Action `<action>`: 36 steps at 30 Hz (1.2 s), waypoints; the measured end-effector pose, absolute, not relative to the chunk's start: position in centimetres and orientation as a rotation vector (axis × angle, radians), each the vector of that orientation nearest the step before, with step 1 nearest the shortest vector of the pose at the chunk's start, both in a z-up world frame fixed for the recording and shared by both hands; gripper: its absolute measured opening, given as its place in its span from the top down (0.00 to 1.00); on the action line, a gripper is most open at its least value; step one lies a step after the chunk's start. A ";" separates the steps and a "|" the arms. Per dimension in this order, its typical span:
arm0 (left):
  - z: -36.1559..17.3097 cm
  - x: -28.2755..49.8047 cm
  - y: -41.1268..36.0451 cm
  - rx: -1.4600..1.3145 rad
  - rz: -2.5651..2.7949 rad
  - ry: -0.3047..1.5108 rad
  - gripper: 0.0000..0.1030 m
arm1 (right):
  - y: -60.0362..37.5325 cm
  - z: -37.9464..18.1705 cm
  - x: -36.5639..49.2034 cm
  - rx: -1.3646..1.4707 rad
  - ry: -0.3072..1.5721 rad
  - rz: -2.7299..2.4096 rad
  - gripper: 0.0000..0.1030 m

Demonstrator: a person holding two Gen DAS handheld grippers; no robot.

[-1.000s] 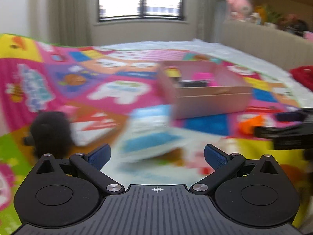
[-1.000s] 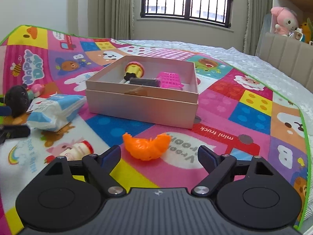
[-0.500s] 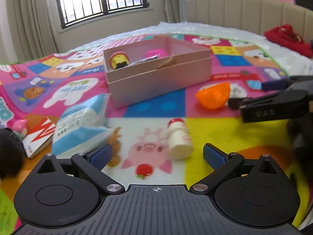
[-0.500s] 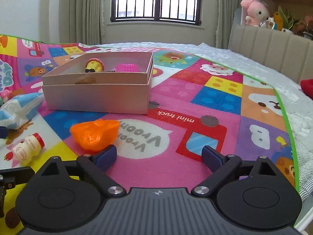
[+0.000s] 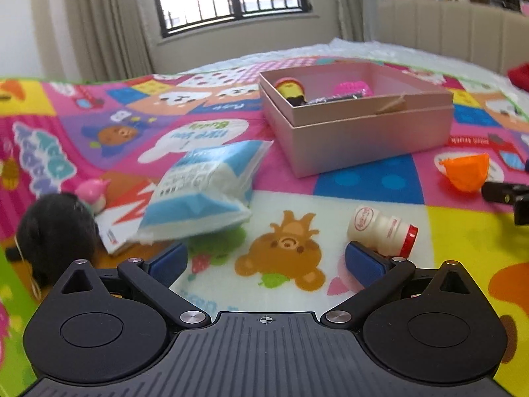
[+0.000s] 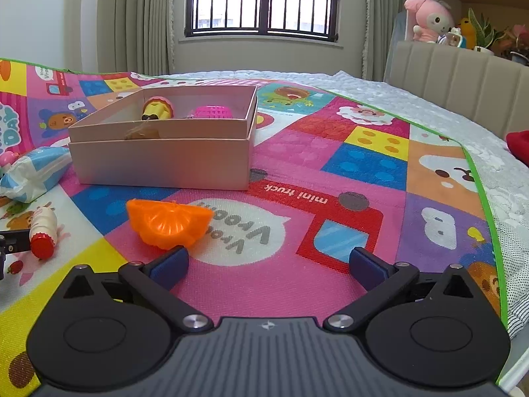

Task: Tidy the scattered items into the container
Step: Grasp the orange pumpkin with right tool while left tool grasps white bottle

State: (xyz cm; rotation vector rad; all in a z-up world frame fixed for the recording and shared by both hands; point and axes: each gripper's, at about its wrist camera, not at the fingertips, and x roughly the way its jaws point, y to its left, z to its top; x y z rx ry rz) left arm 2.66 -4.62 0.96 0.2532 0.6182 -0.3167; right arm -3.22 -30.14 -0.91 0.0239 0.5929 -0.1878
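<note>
A pale pink cardboard box (image 6: 158, 162) sits open on the play mat, holding a yellow toy figure (image 6: 157, 109) and a pink basket-like toy (image 6: 211, 111). Outside it lie a crumpled blue-and-white packet (image 5: 201, 188), a small white bottle with a red cap (image 5: 383, 230) on its side, and an orange wedge toy (image 6: 168, 221).

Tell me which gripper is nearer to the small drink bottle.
Left. The left gripper has the bottle lying just past its right-hand finger, jaws open. The right gripper, jaws opening and empty, sits by the orange toy, the bottle off to its left.
</note>
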 end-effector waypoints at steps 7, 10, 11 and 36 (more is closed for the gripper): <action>2.2 2.0 -3.8 0.116 -0.509 0.634 0.00 | -30.2 -1.0 -3.2 0.028 0.592 -0.187 0.00; 2.5 1.9 -5.5 0.151 -0.549 0.605 0.00 | -30.2 -1.0 -3.2 0.030 0.591 -0.187 0.00; 2.4 1.8 -6.2 0.172 -0.565 0.596 0.02 | -30.2 -1.0 -3.2 0.030 0.591 -0.187 0.00; 3.2 -0.9 -5.4 0.165 -0.590 0.567 0.49 | -26.1 2.2 0.2 -0.042 0.672 0.051 0.12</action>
